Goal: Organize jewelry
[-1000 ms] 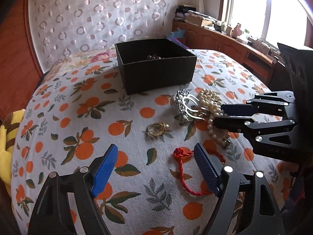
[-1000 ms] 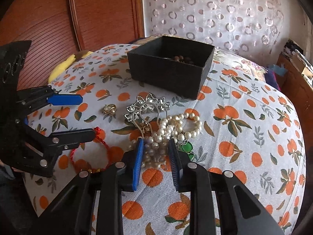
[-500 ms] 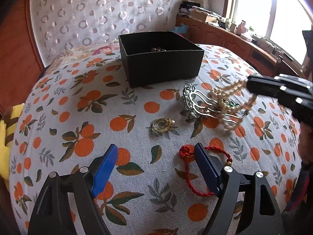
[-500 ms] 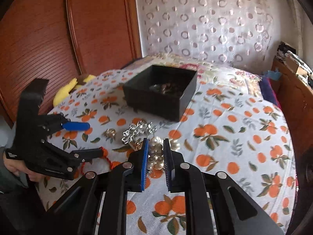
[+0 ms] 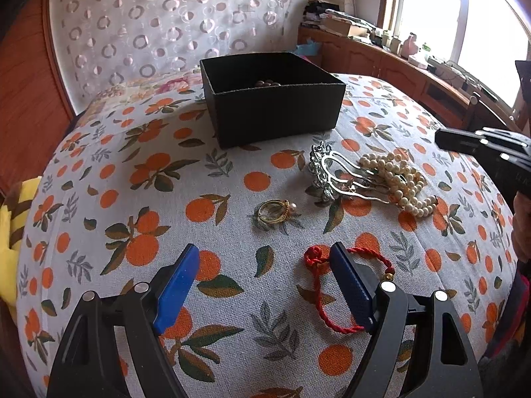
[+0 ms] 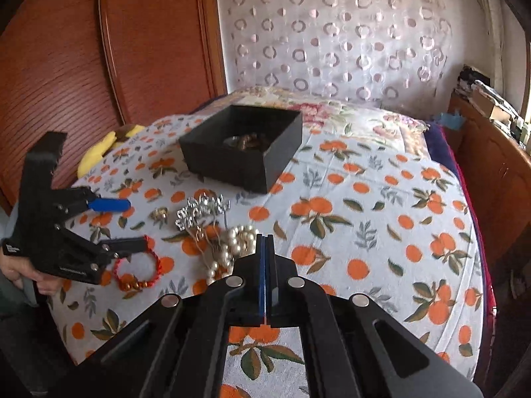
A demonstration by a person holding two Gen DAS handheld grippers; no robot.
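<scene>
A pearl necklace [image 5: 398,179] lies heaped on the orange-print cloth [image 5: 159,199], over the prongs of a silver hair comb [image 5: 323,172]. My right gripper [image 5: 439,139] hangs above and to the right of the pearls, shut, with nothing between its pads; the right wrist view shows the right gripper [image 6: 265,242] closed flat beside the pearl necklace [image 6: 237,240]. My left gripper [image 5: 262,253] stands open low over the cloth, one finger over a red cord bracelet [image 5: 327,298]. A gold ring [image 5: 275,210] lies ahead of it. A black box [image 5: 272,99] holds dark beads.
A yellow soft toy [image 6: 109,141] lies at the cloth's left edge by the wooden wardrobe [image 6: 66,49]. A wooden sideboard [image 5: 398,66] with clutter runs under the window on the right. The cloth drops away at its rounded edges.
The right gripper closed on the pearls and lifted them; now they lie back on the cloth and the shut gripper has drawn up and away. The left gripper has stayed put.
</scene>
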